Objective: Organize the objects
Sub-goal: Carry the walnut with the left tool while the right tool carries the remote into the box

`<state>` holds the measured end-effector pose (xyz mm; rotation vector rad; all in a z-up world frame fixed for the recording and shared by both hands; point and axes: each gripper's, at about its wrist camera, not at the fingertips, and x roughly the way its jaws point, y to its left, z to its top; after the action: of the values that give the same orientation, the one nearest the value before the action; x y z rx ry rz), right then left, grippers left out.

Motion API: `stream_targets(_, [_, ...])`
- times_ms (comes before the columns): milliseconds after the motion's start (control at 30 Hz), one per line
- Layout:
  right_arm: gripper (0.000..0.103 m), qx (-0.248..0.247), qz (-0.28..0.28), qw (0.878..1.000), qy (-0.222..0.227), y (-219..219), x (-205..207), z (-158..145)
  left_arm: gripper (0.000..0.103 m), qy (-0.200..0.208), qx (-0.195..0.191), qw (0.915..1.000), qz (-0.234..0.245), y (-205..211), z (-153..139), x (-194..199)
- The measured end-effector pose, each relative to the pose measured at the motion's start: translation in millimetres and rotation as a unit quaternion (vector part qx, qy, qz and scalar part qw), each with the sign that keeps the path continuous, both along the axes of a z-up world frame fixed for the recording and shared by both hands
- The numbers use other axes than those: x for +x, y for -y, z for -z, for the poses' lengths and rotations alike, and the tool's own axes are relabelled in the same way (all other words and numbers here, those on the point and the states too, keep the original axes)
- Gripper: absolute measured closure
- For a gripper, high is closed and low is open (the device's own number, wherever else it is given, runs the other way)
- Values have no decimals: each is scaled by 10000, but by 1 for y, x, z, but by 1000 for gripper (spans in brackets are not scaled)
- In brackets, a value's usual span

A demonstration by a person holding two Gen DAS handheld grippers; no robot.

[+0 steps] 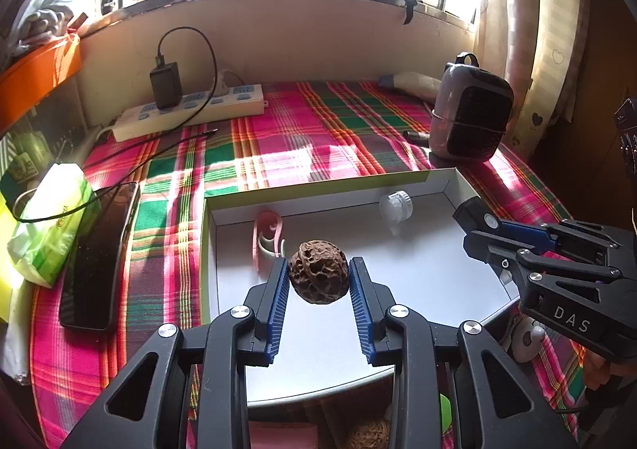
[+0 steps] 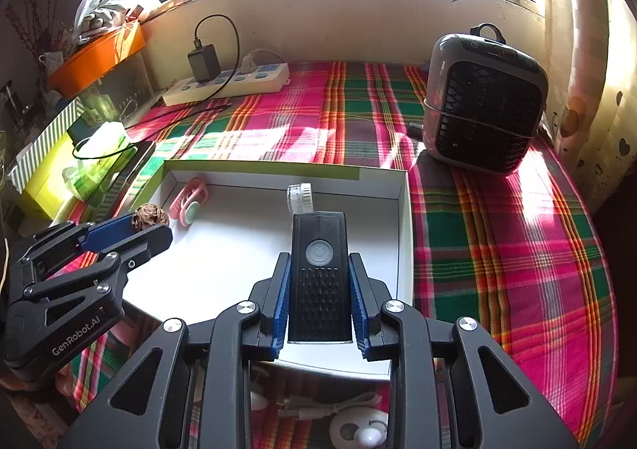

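**Walnut and torch held over the open box**

A walnut [image 1: 318, 277] is clamped between the blue pads of the left hand-held gripper [image 1: 318, 270], and a black torch [image 2: 319, 278] is clamped in the right hand-held gripper [image 2: 319, 282]. Both are carried above the white box [image 2: 404, 234], which lies on a plaid-covered bench [image 2: 497, 250].

The torch's long axis runs forward along the fingers, its far end pointing toward the box's back wall, where a white cap [image 2: 300, 197] lies. The box floor under and ahead of the torch is seen to be bare, so a drop there is judged to need only lowering and release. The walnut is held over the box's left half, with a pink clip [image 1: 266, 238] in the corner just beyond it; bare floor lies below the walnut. The left hand-held gripper is the nearer to the clip, the right to the cap. More items are glimpsed on the cloth in front of the box.
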<state>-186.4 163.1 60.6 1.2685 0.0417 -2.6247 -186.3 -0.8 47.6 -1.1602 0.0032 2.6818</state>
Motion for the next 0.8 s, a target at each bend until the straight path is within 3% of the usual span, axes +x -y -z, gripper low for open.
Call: stream_targets(800, [75,-17,148,9993,336,-4,-49,23,74,272,-193,9994,110,-19,23,-58])
